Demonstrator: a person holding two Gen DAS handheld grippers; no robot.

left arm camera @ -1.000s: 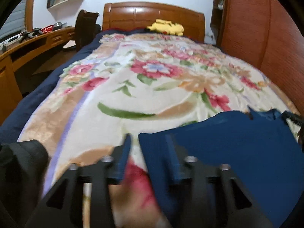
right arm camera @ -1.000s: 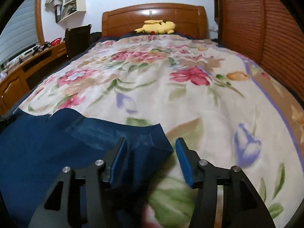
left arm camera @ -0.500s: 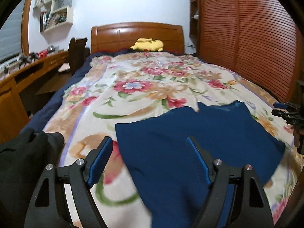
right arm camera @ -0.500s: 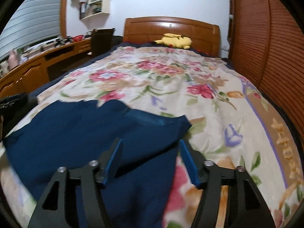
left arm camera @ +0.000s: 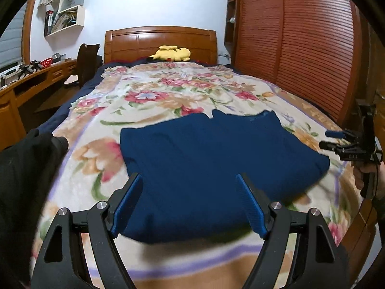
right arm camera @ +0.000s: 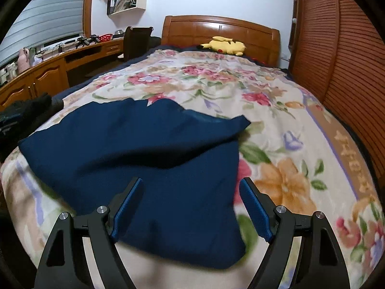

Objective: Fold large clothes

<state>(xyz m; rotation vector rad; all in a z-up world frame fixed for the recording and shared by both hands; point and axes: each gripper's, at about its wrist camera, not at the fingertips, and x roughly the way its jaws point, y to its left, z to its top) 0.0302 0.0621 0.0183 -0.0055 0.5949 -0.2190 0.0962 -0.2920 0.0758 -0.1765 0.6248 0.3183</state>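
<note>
Bed [left arm camera: 240,89]: fills both views, spread with a floral blanket; a wooden headboard [left arm camera: 158,42] stands at the far end.
Wardrobe [left arm camera: 300,48]: slatted reddish doors along the bed's right side.
Desk [right arm camera: 48,72]: wooden, along the bed's left side, with a dark chair [right arm camera: 136,42] near the headboard.
Garment [left arm camera: 216,159]: dark blue, lies spread flat on the bed's near half, well short of the headboard. Folded over on itself, with a raised flap running to a point on its right side in the right wrist view. Smooth, few creases; its near edge is blurred.
Black cloth [left arm camera: 21,180]: heaped at the bed's left edge, beside the garment but apart from it.
Left gripper [left arm camera: 190,202]: above the garment's near edge, jaws wide apart, nothing between the blue pads [left arm camera: 127,202]; the cloth lies below them, untouched.
Right gripper [right arm camera: 190,207]: over the garment's near right corner, jaws opening and already wide; no cloth is gripped. In the left wrist view it shows at the bed's right edge, held in a hand [left arm camera: 363,175].
Plush toy [left arm camera: 172,53]: yellow, lies against the headboard.
</note>
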